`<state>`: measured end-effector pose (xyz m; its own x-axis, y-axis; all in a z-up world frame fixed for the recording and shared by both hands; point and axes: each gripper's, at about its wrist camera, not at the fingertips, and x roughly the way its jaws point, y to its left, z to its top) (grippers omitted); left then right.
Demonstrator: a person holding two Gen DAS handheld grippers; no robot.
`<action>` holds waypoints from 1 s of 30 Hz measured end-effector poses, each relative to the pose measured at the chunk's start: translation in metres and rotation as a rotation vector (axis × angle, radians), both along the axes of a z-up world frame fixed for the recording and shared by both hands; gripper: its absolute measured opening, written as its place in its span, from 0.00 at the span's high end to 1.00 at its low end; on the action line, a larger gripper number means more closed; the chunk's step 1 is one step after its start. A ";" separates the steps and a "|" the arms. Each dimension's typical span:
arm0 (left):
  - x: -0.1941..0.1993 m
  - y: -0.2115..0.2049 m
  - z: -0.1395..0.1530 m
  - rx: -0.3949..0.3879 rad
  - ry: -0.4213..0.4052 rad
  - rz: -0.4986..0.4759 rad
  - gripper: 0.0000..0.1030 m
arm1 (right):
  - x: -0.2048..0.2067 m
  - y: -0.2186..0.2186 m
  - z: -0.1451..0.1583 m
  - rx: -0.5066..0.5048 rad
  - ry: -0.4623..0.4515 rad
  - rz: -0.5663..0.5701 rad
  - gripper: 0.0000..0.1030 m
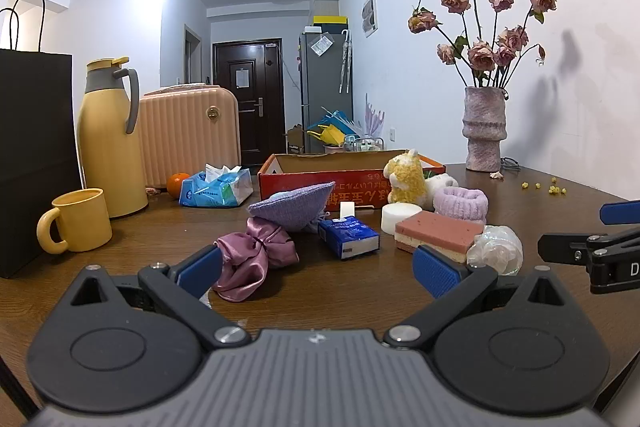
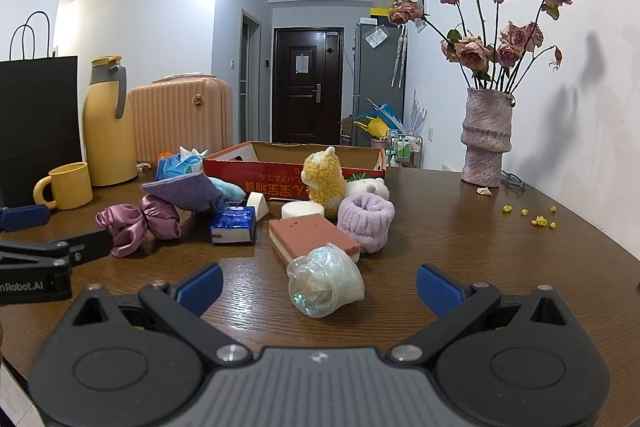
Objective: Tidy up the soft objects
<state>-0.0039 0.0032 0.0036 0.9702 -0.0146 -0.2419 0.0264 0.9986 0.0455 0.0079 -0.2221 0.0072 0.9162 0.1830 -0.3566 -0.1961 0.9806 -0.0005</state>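
The soft items cluster mid-frame on the table [image 2: 480,259], before the cardboard box [image 2: 296,163]. The mug [image 2: 70,185] and flask [image 2: 108,131] stand far left, the vase [image 2: 486,139] right.

One cardboard box [image 2: 294,163], two sponges [image 2: 312,233], one scrunchie [image 2: 138,223], one mug [image 1: 78,215], one vase [image 2: 486,137], one plush alpaca [image 2: 323,183].

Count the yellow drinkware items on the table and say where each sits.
2. The yellow mug stands at the table's left, beside the black bag. The tall yellow thermos jug stands just behind it, before the suitcase. More may be hidden.
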 end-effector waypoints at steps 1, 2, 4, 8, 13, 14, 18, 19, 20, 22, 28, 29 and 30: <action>0.000 0.000 0.000 0.000 0.000 0.000 0.00 | 0.000 0.000 0.000 0.000 0.000 0.000 0.00; 0.000 0.000 0.000 0.000 0.000 0.000 0.00 | 0.000 0.000 0.000 -0.001 0.000 0.000 0.00; -0.001 0.000 0.000 0.000 0.000 0.000 0.00 | 0.000 0.000 0.000 -0.001 0.000 0.000 0.00; 0.000 0.000 0.000 0.001 0.000 0.000 0.00 | 0.000 0.000 0.000 -0.001 0.000 0.000 0.00; 0.000 0.000 0.000 0.001 0.000 0.000 0.00 | 0.000 0.000 0.000 -0.001 0.000 0.000 0.00; 0.000 0.000 0.000 0.001 0.000 0.000 0.00 | 0.000 0.000 0.000 -0.002 0.000 0.000 0.00; 0.000 0.000 0.000 0.001 0.000 0.001 0.00 | 0.000 0.000 0.000 -0.002 0.002 -0.001 0.00; 0.000 0.000 0.000 0.000 0.000 0.001 0.00 | 0.000 0.000 0.000 -0.002 0.001 0.000 0.00; 0.000 0.000 0.000 0.001 0.000 0.000 0.00 | 0.000 0.000 0.000 -0.002 0.001 0.000 0.00; 0.000 0.000 0.000 0.001 0.000 0.001 0.00 | 0.000 0.000 0.000 -0.003 0.001 0.000 0.00; 0.000 -0.003 -0.001 0.000 0.004 0.001 0.00 | 0.004 0.000 -0.004 -0.013 0.007 0.000 0.00; 0.000 -0.003 -0.001 0.001 0.004 0.001 0.00 | 0.005 0.000 -0.004 -0.015 0.007 0.000 0.00; 0.001 -0.003 -0.002 0.000 0.005 0.002 0.00 | 0.006 0.000 -0.004 -0.016 0.008 0.000 0.00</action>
